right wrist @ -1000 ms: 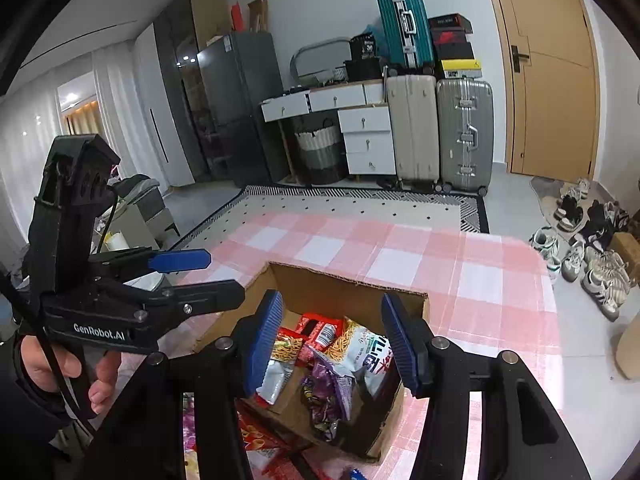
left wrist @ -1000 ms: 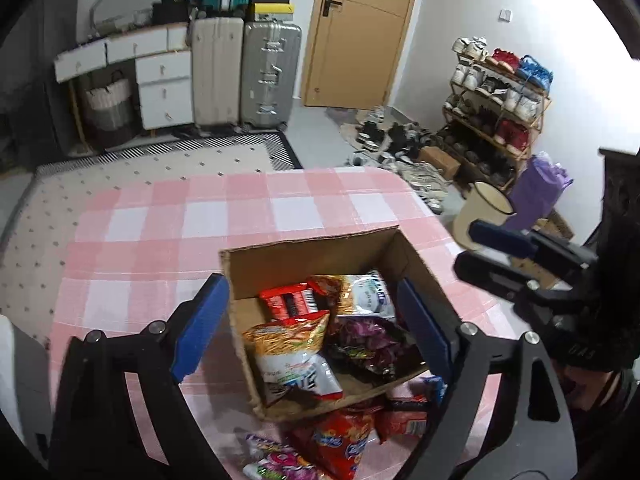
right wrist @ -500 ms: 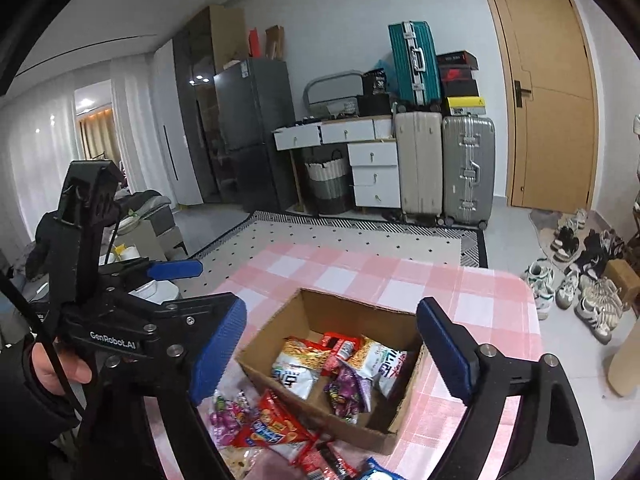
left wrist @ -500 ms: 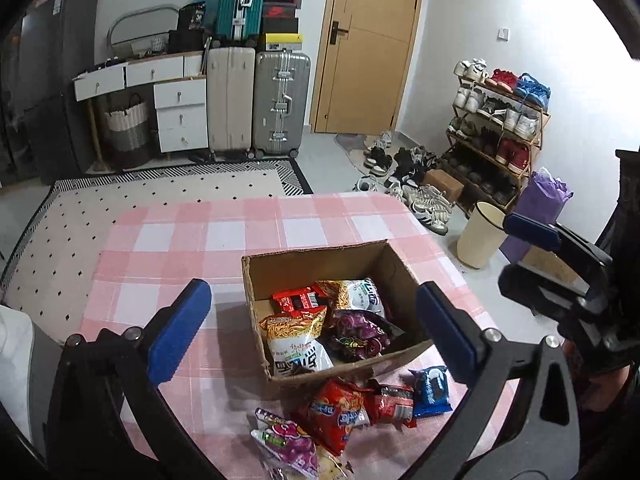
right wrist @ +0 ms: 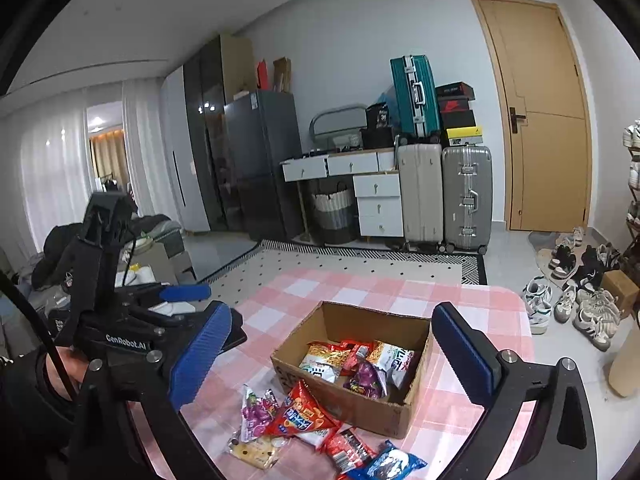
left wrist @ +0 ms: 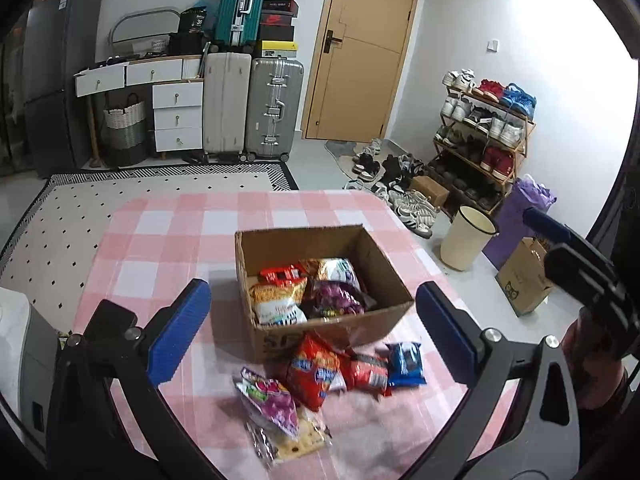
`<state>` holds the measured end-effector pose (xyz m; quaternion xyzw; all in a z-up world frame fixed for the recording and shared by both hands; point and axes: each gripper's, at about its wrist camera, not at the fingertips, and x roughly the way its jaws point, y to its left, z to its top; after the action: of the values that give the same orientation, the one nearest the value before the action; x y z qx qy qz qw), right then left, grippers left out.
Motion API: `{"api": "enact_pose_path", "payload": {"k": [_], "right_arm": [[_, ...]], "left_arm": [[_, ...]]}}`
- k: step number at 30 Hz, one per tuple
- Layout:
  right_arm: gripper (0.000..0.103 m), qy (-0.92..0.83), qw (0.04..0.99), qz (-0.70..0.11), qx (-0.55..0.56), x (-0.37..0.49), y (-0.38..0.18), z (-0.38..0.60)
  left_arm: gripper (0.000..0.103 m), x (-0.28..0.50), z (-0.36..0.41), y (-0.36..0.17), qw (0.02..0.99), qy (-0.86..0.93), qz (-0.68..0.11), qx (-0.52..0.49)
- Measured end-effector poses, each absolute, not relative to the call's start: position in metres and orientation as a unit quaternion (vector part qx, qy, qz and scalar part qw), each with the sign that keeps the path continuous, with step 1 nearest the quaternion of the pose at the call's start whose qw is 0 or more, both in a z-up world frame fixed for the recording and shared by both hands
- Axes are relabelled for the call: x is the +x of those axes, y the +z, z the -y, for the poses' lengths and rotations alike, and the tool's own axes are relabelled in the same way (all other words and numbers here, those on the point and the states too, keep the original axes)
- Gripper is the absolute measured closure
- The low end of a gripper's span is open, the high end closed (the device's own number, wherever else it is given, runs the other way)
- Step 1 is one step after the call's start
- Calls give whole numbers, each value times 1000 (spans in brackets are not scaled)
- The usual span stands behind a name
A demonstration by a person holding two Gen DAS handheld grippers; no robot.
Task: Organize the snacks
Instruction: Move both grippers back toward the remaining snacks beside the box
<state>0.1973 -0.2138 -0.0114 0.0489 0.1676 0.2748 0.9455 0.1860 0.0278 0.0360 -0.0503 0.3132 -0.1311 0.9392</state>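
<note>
Pink checks cover our tabletop (left wrist: pixel 168 240), where the cardboard box (left wrist: pixel 320 322) already holds several snack packets. Five more lie loose just in front of it, the red bag (left wrist: pixel 314 376) nearest. Our left gripper (left wrist: pixel 316 332) and right gripper (right wrist: pixel 332 356), whose jaws have just been opening, are both spread wide and empty. Next we judge a reach down for a loose packet.

Cardboard box (left wrist: pixel 320 332) print hidden behind packets (left wrist: pixel 316 376), blue packet (right wrist: pixel 384 465) partly cut off
</note>
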Motion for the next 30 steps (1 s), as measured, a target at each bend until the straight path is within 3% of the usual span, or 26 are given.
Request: {"api": "enact_pose_path", "payload": {"k": [12,30], "right_arm": [[0,242,950,-172,94,148,-43,256],[0,186,928,-278,166,142,-161,284]], "left_arm": [[1,131,-52,8,948,-95,-280,-114],[1,116,-53,-84,935,-70,-334,-100]]}}
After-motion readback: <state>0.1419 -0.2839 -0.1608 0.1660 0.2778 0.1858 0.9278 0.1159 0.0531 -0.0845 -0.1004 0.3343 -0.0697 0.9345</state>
